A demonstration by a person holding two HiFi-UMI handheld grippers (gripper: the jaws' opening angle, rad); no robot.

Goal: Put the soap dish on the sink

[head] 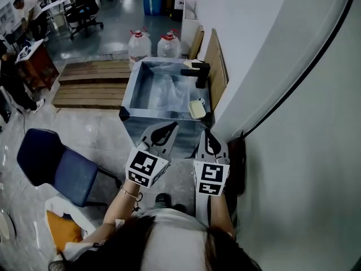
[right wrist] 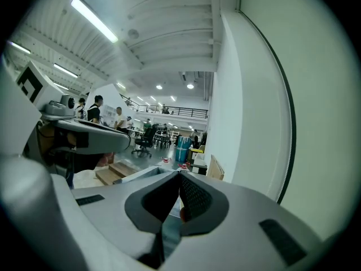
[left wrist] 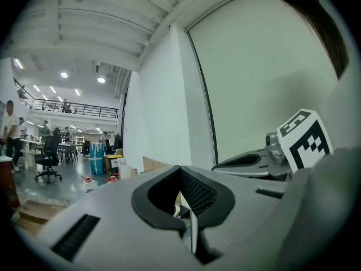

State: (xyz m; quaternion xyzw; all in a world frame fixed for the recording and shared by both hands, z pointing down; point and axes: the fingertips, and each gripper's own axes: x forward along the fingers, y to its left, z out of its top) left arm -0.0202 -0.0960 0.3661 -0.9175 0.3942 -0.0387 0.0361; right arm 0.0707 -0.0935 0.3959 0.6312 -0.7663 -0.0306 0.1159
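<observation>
Up at twelve o'clock, the soap dish (head: 197, 109) sits on the sink's (head: 130, 89) right rim, probably light, stiff and slick; my left hand-held gripper (head: 169, 126) and right hand-held gripper (head: 207, 134), both closed empty, should pinch its edge.

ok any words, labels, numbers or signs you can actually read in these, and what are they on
No readable text in any view.
Left marker cube and right marker cube: black-and-white square patterns only, no letters or digits.
Water jugs: any label is too small to read.
Background desks and bins: too far and blurred to read.
</observation>
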